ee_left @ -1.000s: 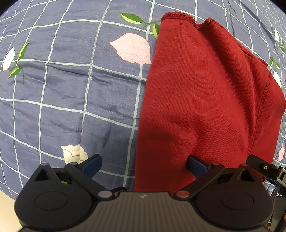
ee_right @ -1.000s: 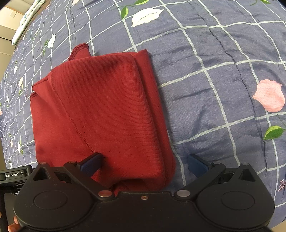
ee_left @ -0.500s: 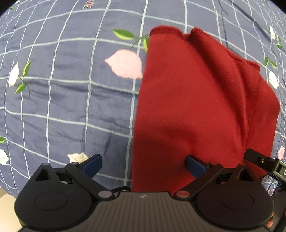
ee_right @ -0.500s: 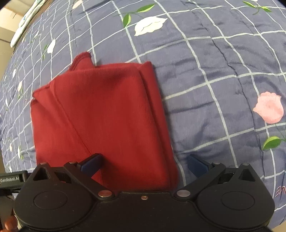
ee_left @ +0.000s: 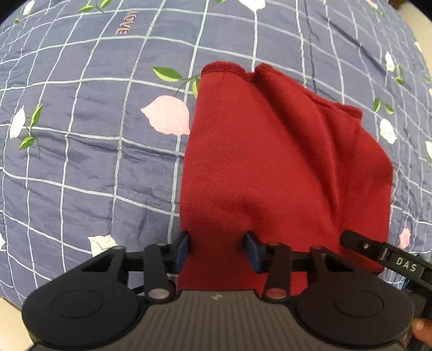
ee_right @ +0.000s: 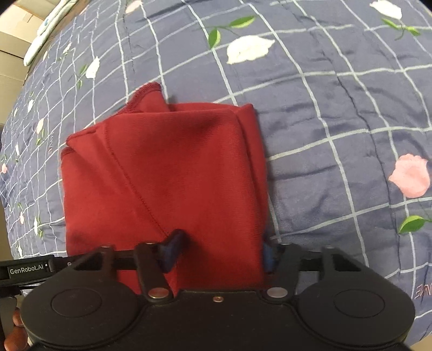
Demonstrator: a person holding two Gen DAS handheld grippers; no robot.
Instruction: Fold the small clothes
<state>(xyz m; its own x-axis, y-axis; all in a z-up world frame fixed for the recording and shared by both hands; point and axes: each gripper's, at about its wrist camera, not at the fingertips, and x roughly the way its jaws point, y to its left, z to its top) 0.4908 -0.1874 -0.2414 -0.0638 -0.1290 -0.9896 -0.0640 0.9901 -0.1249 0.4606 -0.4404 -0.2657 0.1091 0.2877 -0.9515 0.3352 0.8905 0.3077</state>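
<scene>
The red garment [ee_left: 270, 162] lies partly folded on the bed's blue checked quilt [ee_left: 81, 167], its near edge toward both tools. The left gripper [ee_left: 217, 249] has its fingers narrowed onto that edge's left corner; the right gripper [ee_right: 218, 249] is pinched on the right corner. If one side lifts faster, I'd expect the stacked layers to slide apart. Legible writing: "DAS", "GenRobot.AI", and "LOVE" on the quilt.

Blue-grey quilted bedspread [ee_left: 81, 167]: pale grid lines, pink and white flowers, green leaves, stitched word "LOVE" [ee_left: 124, 23]. Cardboard boxes [ee_right: 12, 51] beyond bed's far left edge.
</scene>
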